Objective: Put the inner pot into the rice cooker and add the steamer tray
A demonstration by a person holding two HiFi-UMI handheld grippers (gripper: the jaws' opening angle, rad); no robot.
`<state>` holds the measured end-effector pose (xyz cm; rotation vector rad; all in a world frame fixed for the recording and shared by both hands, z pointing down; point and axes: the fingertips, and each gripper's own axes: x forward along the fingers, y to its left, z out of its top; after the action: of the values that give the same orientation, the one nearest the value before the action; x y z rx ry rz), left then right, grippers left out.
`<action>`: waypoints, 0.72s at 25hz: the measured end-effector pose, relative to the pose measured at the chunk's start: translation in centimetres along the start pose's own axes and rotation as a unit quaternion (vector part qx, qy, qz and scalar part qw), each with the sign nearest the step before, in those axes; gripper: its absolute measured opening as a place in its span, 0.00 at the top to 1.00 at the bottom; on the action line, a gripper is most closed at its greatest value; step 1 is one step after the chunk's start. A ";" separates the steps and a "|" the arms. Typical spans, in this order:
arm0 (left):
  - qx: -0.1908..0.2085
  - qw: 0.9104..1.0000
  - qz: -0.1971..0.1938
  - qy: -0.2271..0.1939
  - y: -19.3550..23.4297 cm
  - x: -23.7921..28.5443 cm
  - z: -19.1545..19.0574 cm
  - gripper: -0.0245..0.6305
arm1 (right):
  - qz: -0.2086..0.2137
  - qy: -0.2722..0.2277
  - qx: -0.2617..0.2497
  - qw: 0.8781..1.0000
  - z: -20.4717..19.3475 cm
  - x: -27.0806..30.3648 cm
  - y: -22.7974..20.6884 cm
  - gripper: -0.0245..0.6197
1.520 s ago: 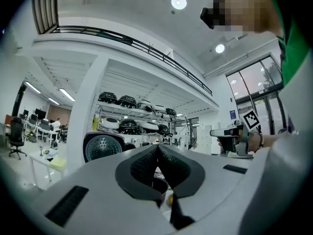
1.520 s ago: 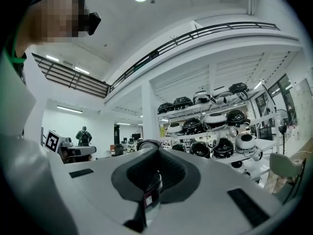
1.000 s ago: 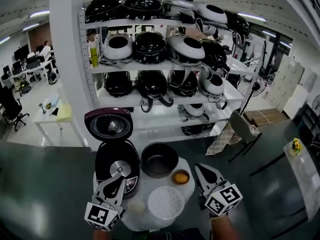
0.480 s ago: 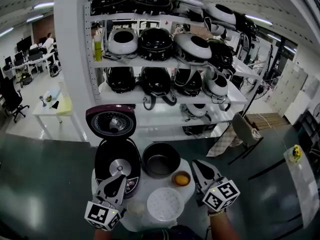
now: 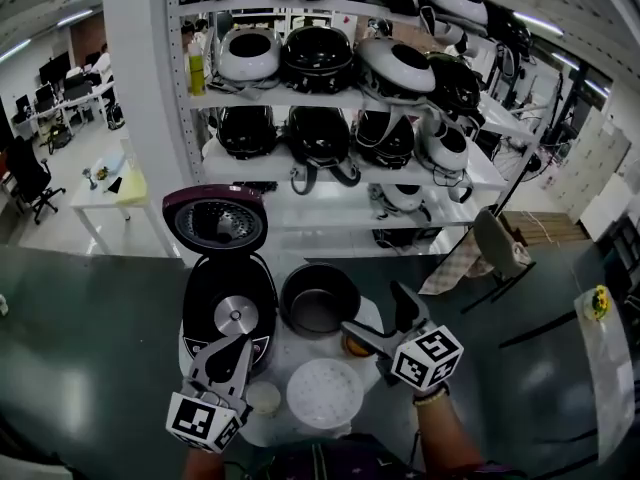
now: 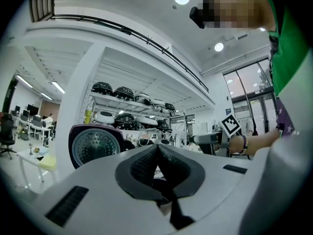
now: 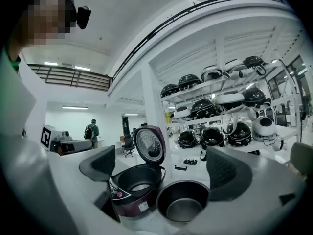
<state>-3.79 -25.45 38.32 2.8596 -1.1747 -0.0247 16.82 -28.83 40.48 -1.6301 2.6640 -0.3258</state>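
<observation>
The dark red rice cooker [image 5: 230, 313] stands open on the small round table, its lid [image 5: 215, 223] upright and its cavity showing a metal plate. The dark inner pot [image 5: 318, 303] sits on the table just right of the cooker. The white perforated steamer tray [image 5: 324, 393] lies at the near edge. My right gripper [image 5: 375, 310] is beside the pot's right rim; its jaws have just been opening and stand wide with nothing held. In the right gripper view the pot [image 7: 183, 202] and cooker [image 7: 136, 185] lie ahead. My left gripper [image 5: 240, 346] is shut and empty, near the cooker's front.
A small orange bowl [image 5: 354, 346] sits under my right gripper, and a small white cup [image 5: 264, 398] lies left of the tray. Behind the table [image 5: 288, 356], white shelves [image 5: 330, 183] hold several rice cookers. A chair [image 5: 495, 253] stands to the right.
My right gripper has moved left and forward to the pot's right rim, and its jaws have gone from shut to wide open. The left gripper has barely shifted.
</observation>
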 end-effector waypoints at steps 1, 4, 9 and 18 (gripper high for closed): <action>0.000 1.000 0.003 0.002 -0.1 0.1 -0.2 0.93 | 0.001 0.005 -0.003 1.000 -0.5 0.4 -0.4 0.07; 0.001 1.000 0.016 0.004 -0.4 0.5 -0.5 0.93 | 0.001 0.017 -0.002 1.000 -1.7 1.4 -2.2 0.07; -0.008 0.999 0.040 0.013 -0.4 1.1 -1.3 0.93 | 0.002 0.051 -0.003 0.999 -4.4 2.9 -5.6 0.07; -0.006 0.996 0.083 0.020 -1.2 3.1 -1.7 0.93 | 0.036 0.123 0.030 0.991 -10.9 5.8 -11.3 0.07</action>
<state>-0.66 -26.68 39.95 2.7292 -1.3937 0.0305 22.92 -36.99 53.72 -1.5653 2.8462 -0.6396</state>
